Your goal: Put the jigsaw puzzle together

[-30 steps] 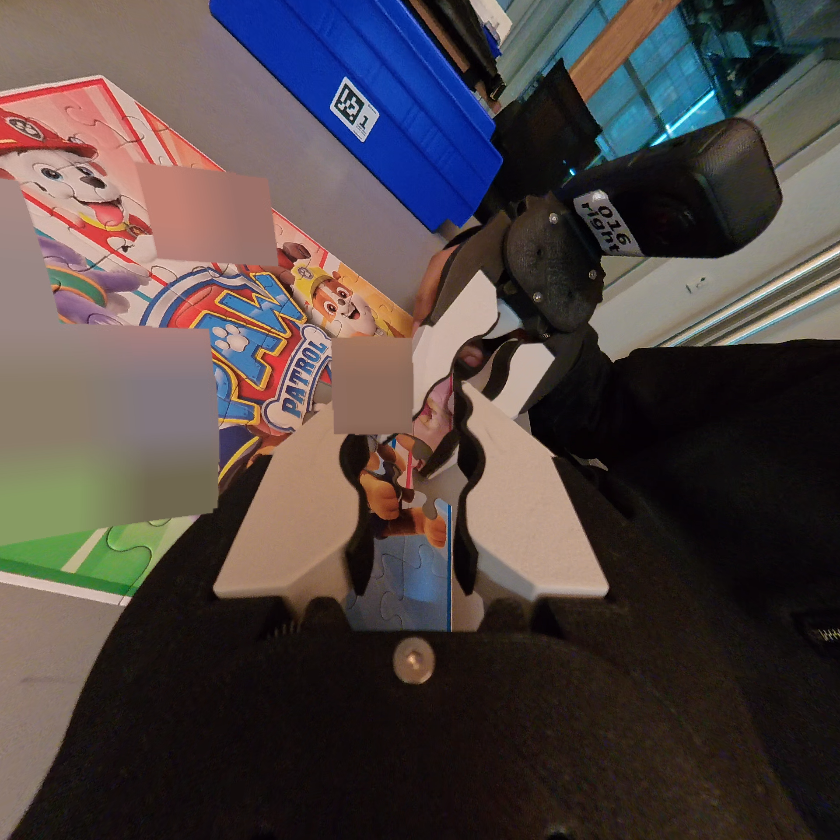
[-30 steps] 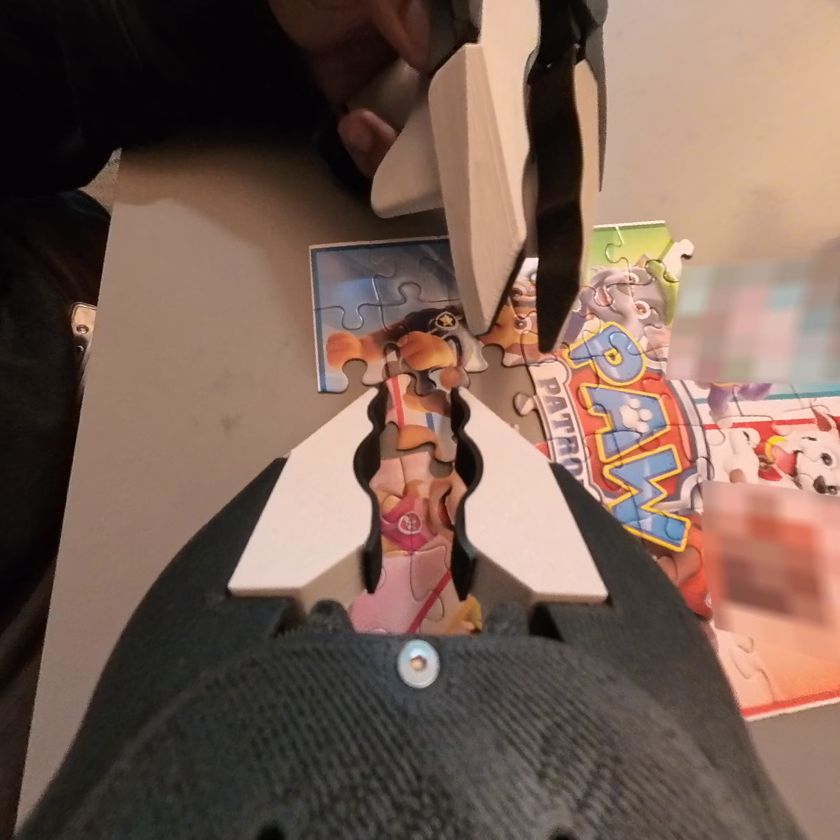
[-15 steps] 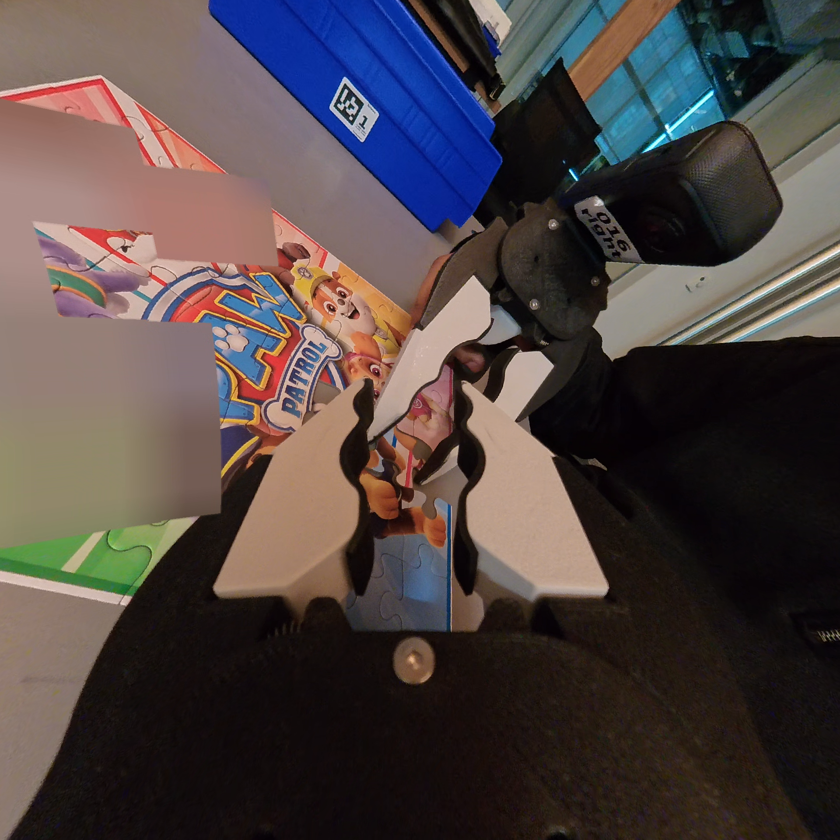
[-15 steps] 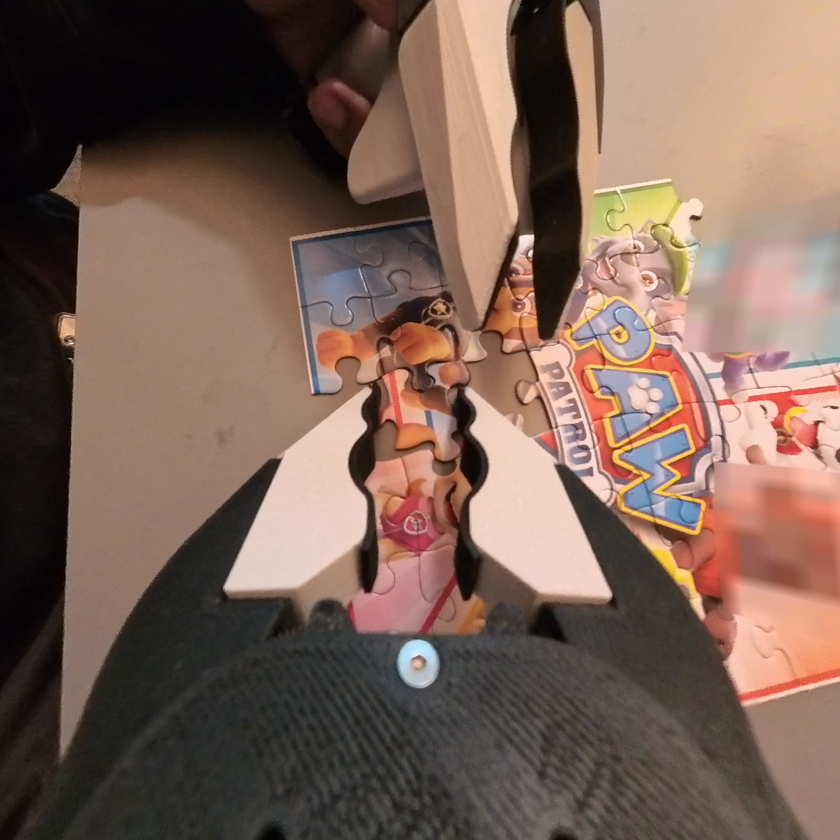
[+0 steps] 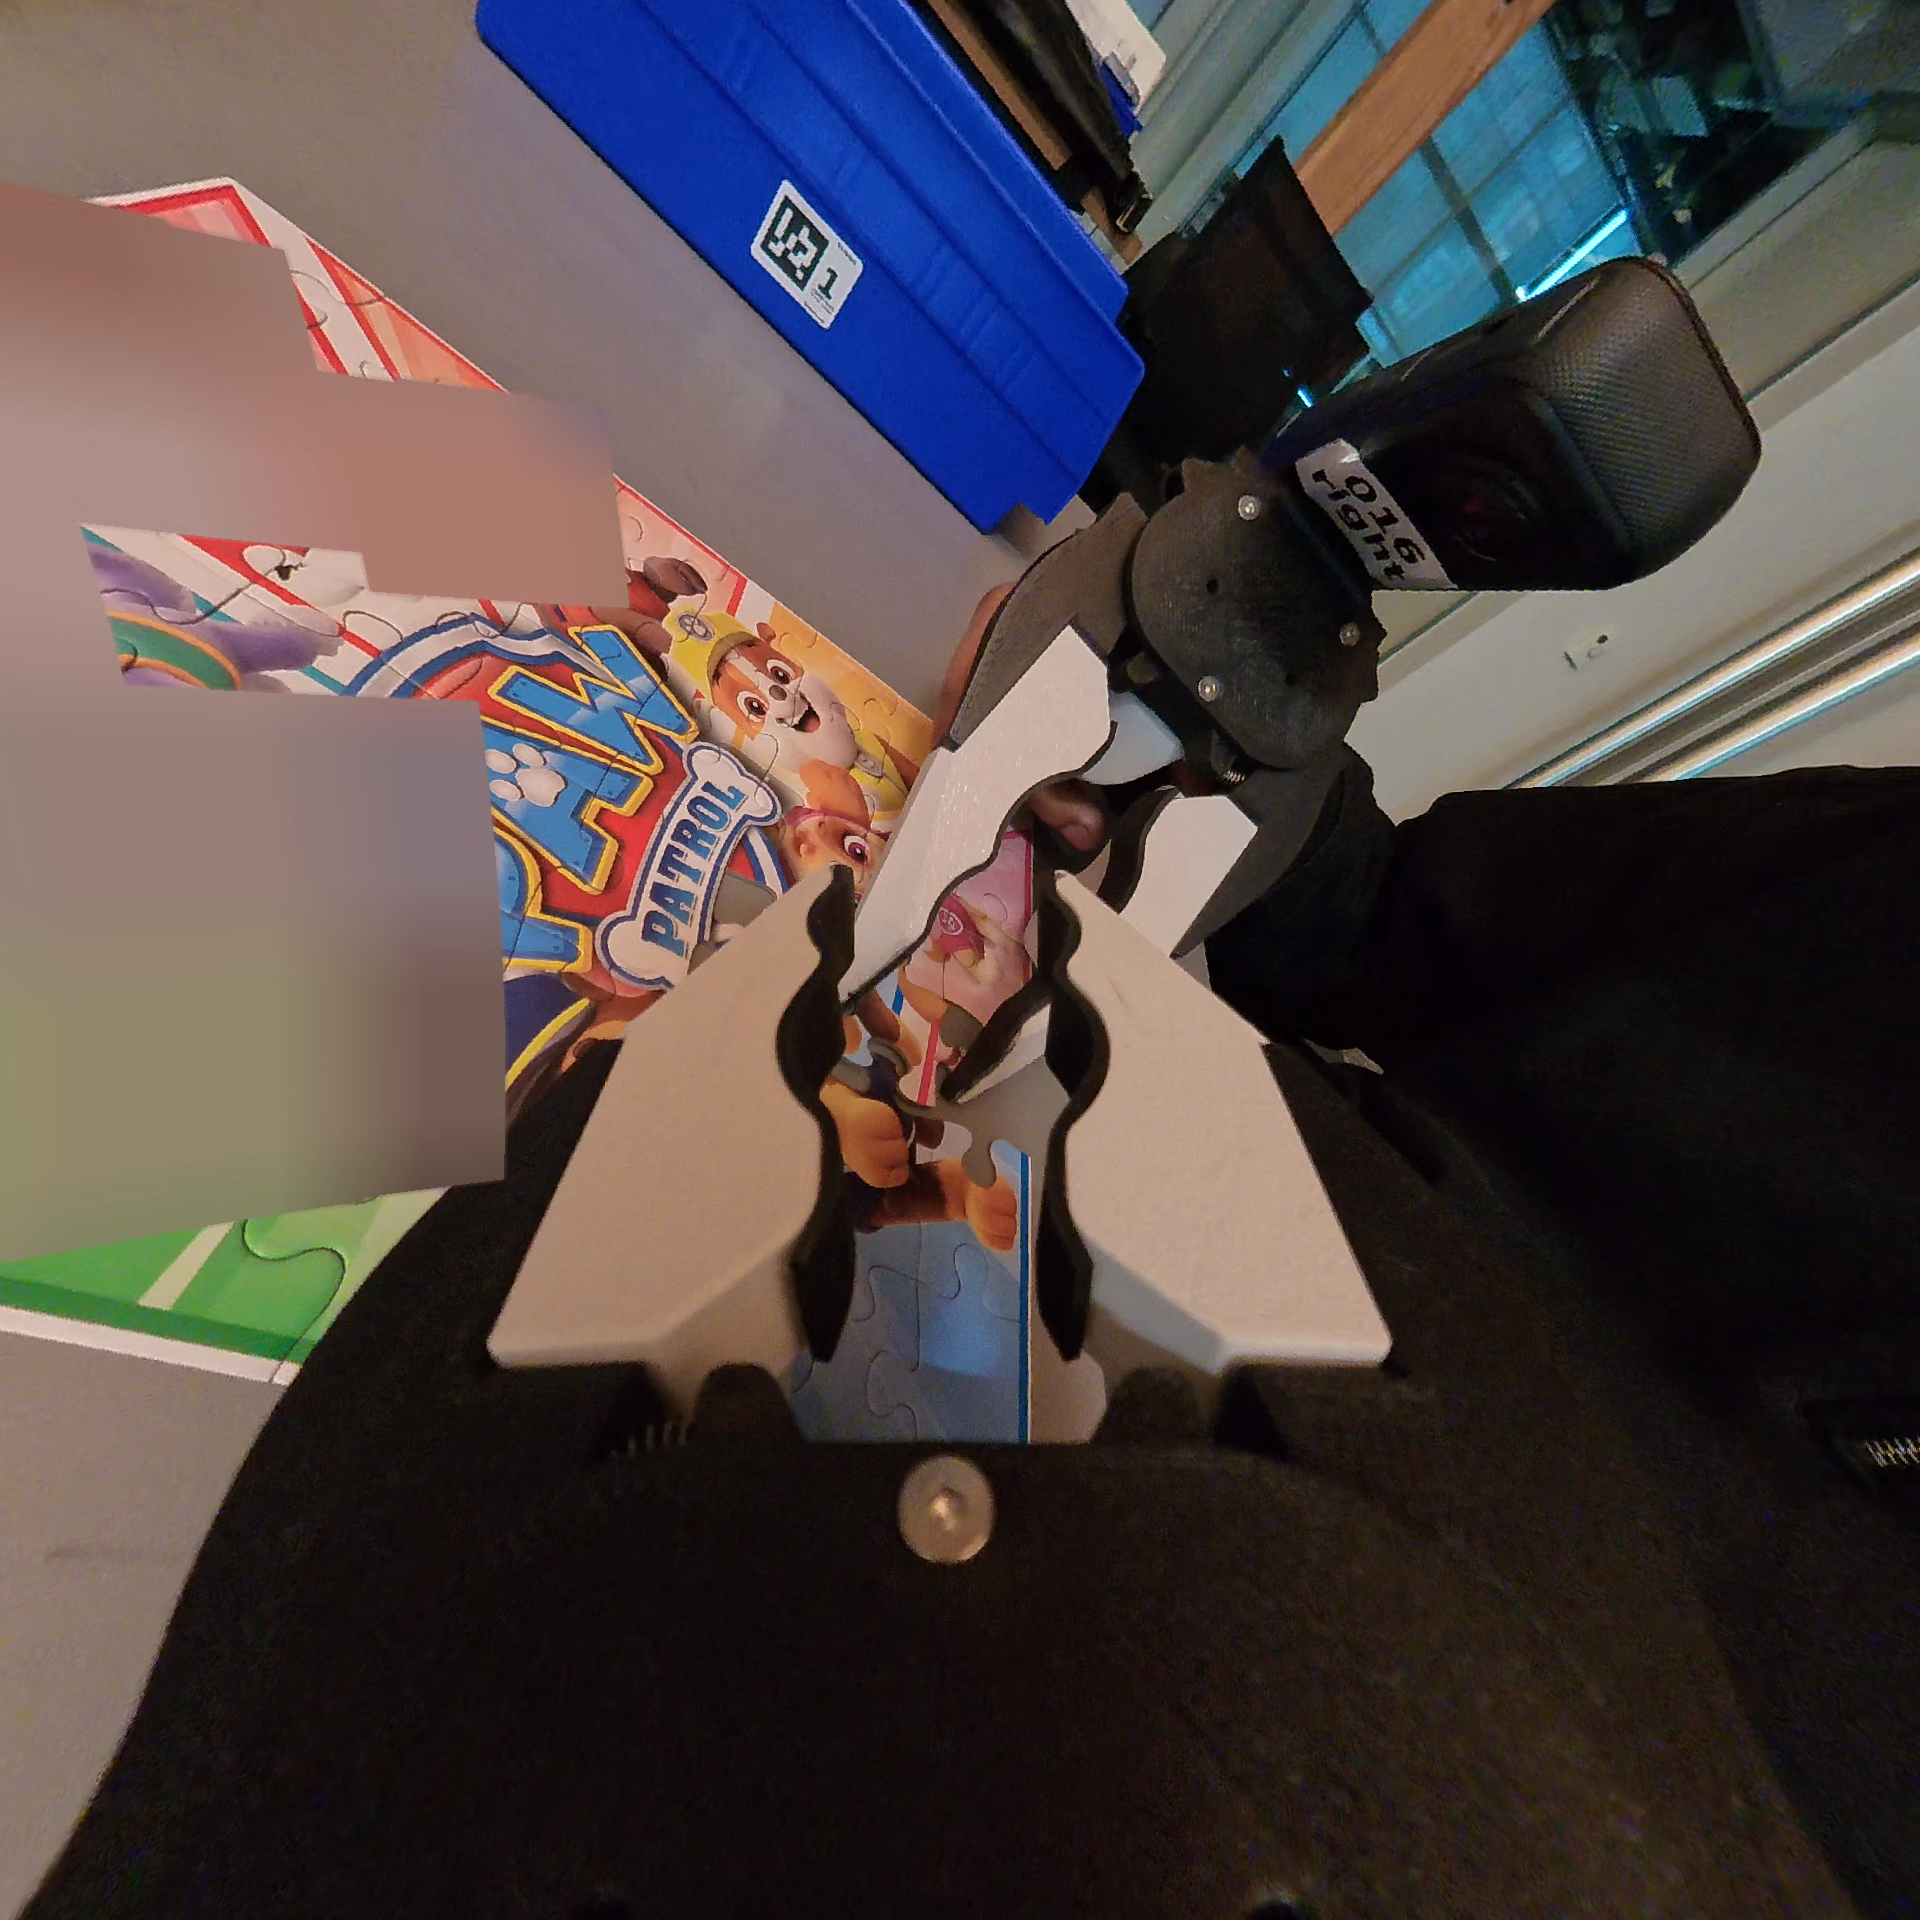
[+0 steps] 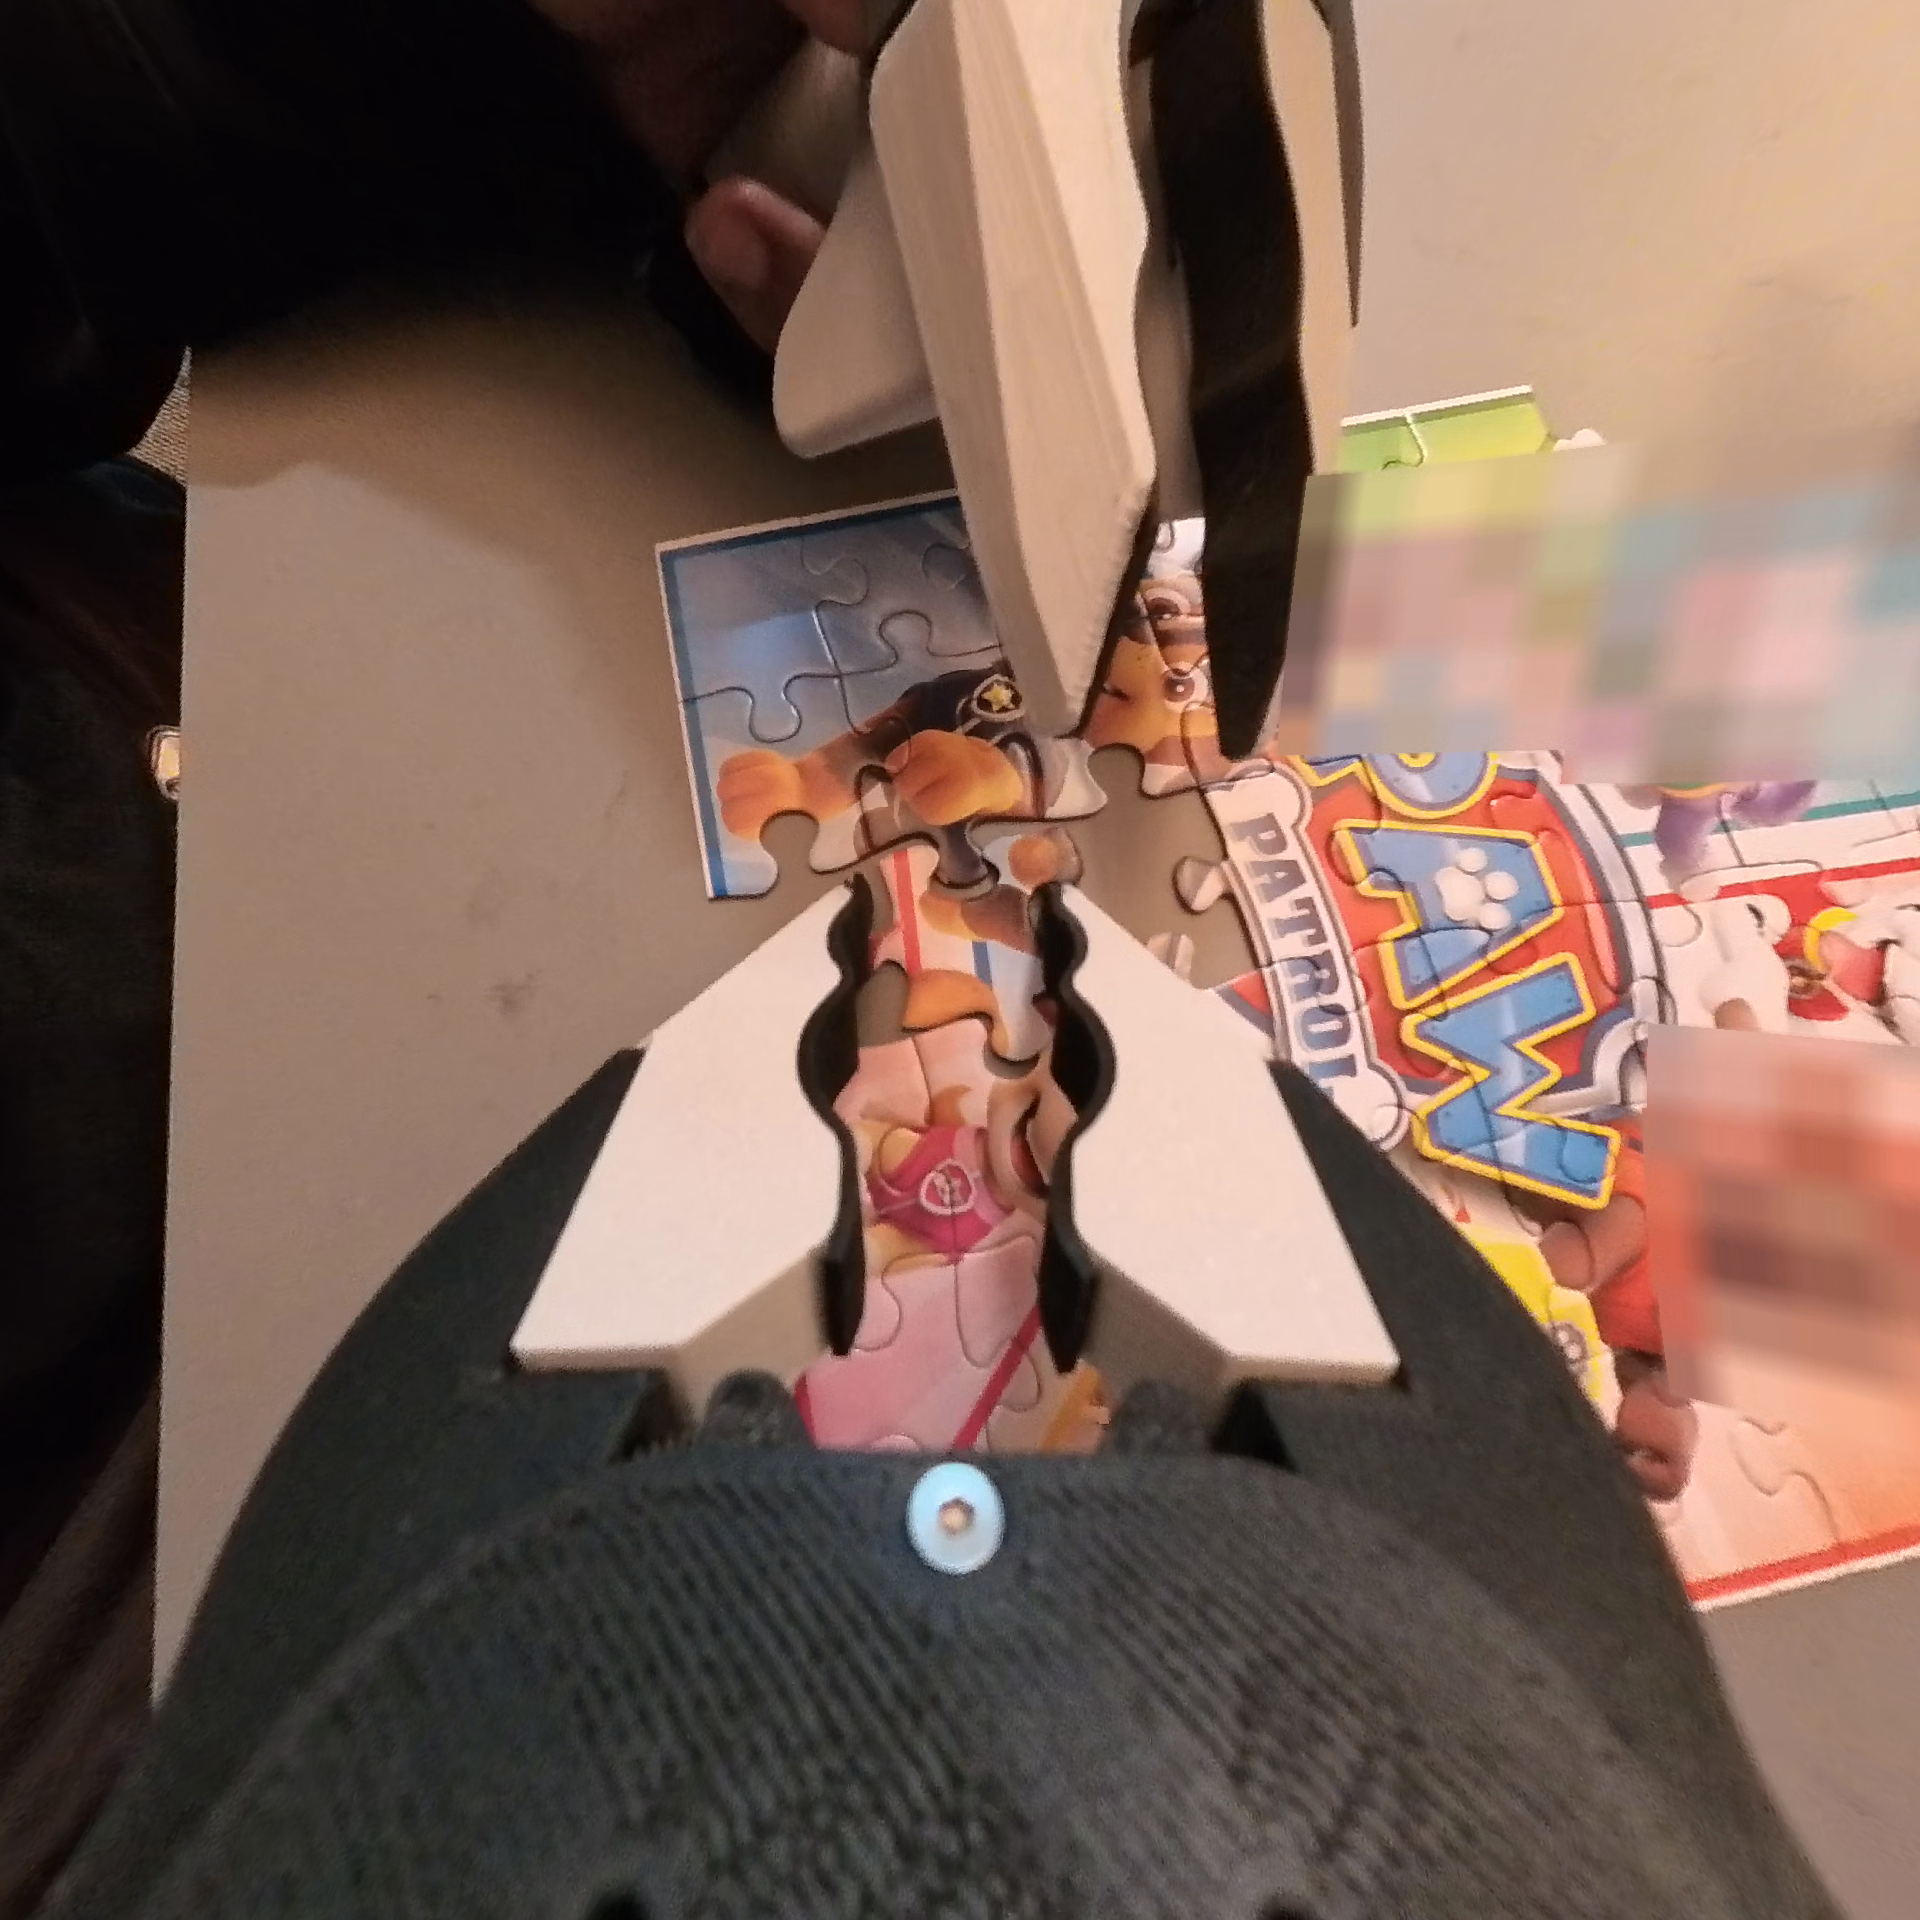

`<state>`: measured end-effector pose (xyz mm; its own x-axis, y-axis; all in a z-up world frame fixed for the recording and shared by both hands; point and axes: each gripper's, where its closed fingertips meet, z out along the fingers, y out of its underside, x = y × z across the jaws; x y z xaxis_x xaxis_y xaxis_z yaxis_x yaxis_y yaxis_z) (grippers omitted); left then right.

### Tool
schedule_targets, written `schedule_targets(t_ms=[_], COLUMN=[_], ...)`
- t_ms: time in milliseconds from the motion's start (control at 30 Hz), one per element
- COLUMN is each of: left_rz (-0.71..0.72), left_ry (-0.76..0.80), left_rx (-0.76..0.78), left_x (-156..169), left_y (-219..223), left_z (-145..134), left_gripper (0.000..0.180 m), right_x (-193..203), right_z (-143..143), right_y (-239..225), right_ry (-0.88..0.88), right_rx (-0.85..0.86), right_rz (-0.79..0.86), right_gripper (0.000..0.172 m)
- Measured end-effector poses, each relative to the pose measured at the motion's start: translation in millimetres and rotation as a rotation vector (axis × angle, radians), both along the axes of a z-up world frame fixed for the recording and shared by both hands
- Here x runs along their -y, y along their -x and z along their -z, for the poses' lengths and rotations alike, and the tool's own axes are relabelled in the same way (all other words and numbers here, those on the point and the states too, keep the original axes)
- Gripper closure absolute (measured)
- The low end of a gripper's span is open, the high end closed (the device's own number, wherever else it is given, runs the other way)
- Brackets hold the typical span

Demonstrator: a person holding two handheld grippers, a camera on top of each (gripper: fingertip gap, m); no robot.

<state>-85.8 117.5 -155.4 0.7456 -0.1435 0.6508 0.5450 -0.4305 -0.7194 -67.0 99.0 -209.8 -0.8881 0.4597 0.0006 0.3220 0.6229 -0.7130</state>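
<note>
Both grippers — left (image 5: 940, 914), right (image 6: 951, 904) — hover open over the puzzle (image 6: 935, 769).

We see printed lettering on the puzzle's (image 5: 644, 790) middle emblem, a coded sticker (image 5: 807, 255) on the far blue bin (image 5: 935, 343), and what seems a written tag (image 5: 1371, 514) on the black camera (image 5: 1558, 436) at far right.

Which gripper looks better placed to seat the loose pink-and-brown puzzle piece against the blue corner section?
Probably right: the right gripper straddles the loose piece, its knob nearly meeting the blue corner section; the left gripper points nearby.
</note>
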Motion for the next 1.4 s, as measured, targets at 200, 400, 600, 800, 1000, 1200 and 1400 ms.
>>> schedule_targets(t_ms=[200,400,600,800,1000,1200,1400], left_rz=[0.000,0.000,-0.001,0.001,0.001,0.000,0.001], left_ry=[0.000,0.001,0.000,0.001,0.002,0.001,0.001], left_rx=[0.000,-0.001,0.000,0.000,-0.001,-0.001,-0.001], left_x=[-0.2,-0.1,0.0,-0.1,0.0,0.0,0.0], left_y=[0.0,-0.2,-0.1,-0.3,-0.3,-0.3,-0.4], left_z=[0.2,0.3,0.2,0.2,0.4,0.4,0.4], left_gripper=[0.147,0.147,0.147,0.147,0.146,0.147,0.147], right_x=[5.4,6.2,5.7,4.8,4.9,4.1,2.6], right_z=[-0.1,0.0,0.0,-0.1,-0.2,0.1,-0.5], right_y=[-1.3,0.4,1.2,2.8,2.2,1.8,1.0], right_ry=[-0.002,-0.003,-0.013,-0.017,-0.029,-0.049,-0.037], right_rx=[-0.004,0.001,0.006,0.020,0.038,0.042,0.050], right_rz=[-0.010,0.003,0.019,0.048,0.071,0.086,0.079], right_gripper=[0.141,0.140,0.139,0.142,0.141,0.143,0.145])
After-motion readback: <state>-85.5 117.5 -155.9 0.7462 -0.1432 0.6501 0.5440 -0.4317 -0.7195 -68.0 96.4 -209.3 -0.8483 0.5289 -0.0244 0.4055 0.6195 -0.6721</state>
